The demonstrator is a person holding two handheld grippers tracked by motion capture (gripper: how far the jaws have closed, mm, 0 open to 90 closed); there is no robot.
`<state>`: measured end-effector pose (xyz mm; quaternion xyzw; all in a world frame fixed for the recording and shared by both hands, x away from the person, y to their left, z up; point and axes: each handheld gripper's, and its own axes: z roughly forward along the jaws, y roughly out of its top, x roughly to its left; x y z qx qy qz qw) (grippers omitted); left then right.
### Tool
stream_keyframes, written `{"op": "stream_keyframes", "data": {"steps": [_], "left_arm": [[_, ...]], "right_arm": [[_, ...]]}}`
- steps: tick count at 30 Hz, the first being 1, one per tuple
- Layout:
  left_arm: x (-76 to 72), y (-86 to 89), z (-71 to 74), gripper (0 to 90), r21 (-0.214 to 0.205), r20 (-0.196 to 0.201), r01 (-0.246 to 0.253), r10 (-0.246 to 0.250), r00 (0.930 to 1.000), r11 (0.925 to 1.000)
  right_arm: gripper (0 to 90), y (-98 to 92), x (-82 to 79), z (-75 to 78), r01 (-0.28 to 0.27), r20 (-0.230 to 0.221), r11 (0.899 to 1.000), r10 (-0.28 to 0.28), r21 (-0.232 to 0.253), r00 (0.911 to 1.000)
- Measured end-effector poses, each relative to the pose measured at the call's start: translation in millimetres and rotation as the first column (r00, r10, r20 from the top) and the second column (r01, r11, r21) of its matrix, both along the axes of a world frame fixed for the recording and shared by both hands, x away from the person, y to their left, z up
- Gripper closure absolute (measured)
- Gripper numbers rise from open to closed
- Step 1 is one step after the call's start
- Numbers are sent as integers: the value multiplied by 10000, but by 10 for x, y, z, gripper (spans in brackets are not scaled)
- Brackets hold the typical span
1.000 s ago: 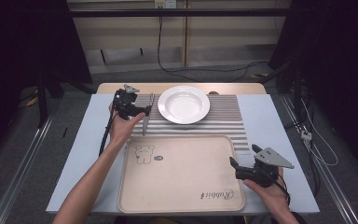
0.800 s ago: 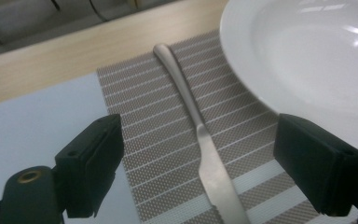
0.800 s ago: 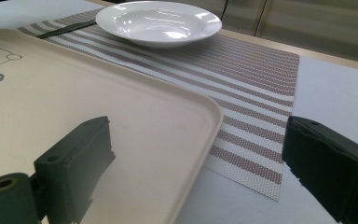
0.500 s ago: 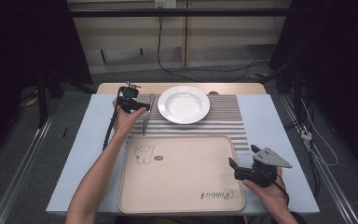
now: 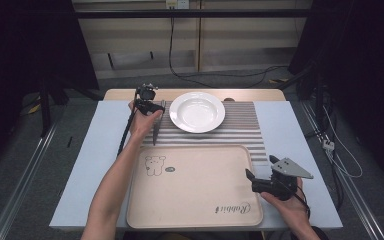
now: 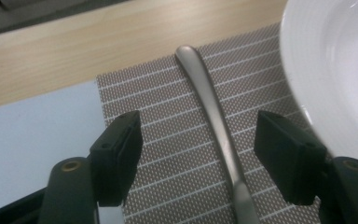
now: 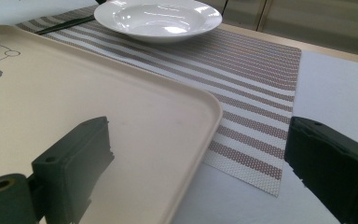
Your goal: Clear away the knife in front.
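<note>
At upper left of the high view, the left gripper (image 5: 152,106) hovers with jaws spread either side of the utensil handle (image 6: 214,116) lying on the striped mat (image 5: 245,125), just beside the white plate (image 5: 197,111). To grip well, I'd lower squarely and close centred on the handle, clear of the plate rim. At lower right, the right gripper (image 5: 252,180) rests unclenched and empty over the tray (image 5: 195,190) corner.

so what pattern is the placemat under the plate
Brown with thin white stripes, clearest in the left gripper view: placemat.
</note>
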<state>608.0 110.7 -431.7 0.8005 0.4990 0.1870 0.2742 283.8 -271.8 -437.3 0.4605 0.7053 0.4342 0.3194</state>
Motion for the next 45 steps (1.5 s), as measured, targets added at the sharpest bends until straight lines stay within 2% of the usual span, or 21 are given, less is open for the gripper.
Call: {"op": "stream_keyframes", "data": {"steps": [3,5,7,9,14,16,17,20,22,24,25,28,29,35,39,43,45], "left_arm": [[17,0,-16,434,-88,-173,57,-58,9998,9999],[36,1,-38,453,-100,-329,230,-234,9992,9997],[48,11,-57,506,-83,-313,116,-118,9994,9999],[61,7,-77,525,-422,-417,103,-120,9991,9991],[74,-42,-88,573,-212,-481,287,-297,9984,9994],[65,-59,-85,589,-322,-354,212,-224,9991,9993],[60,-83,-101,604,-218,-555,389,-400,9977,9990],[46,-107,-123,660,20,-624,506,-504,9968,9987],[42,-113,-123,732,-57,-660,608,-610,9960,9981],[34,-140,-118,758,41,-665,548,-544,9963,9985],[31,-160,-103,758,344,-743,716,-689,9949,9968],[31,-149,-89,775,279,-972,647,-618,9933,9975],[32,-116,-73,783,409,-1138,588,-538,9920,9974],[45,-54,-56,799,498,-1376,728,-653,9883,9961],[60,-32,-61,790,145,-1552,572,-543,9864,9983],[70,-21,-67,790,29,-1566,502,-491,9864,9987],[74,-15,-72,789,-167,-1620,363,-385,9860,9992]], "right_arm": [[73,-5,-25,11,-24,62,10000,24,-5,10000],[74,-1,-28,11,-45,61,10000,45,-15,10000],[75,0,-35,16,-83,119,10000,83,-35,9999],[74,-1,-36,15,-92,113,9999,93,-50,9999],[73,-3,-24,11,-84,39,10000,84,-11,10000],[73,-5,-30,14,-86,54,10000,86,-6,9999],[73,-6,-33,15,-99,84,10000,99,-3,9999],[73,-8,-41,19,-103,122,9999,103,8,9999],[73,-8,-40,19,-102,104,9999,102,22,9999],[73,-5,-38,16,-136,93,9999,136,20,9999],[73,-2,-39,14,-179,66,9998,178,12,9998],[74,3,-41,13,-217,45,9998,217,30,9998],[74,2,-39,12,-203,44,9998,203,32,9998],[75,2,-38,12,-188,41,9998,188,32,9998],[76,10,-24,7,-175,28,9998,175,-10,9998],[76,10,-20,5,-156,17,9999,156,-29,9999],[77,9,-21,6,-152,33,9999,152,-39,9999]]}}
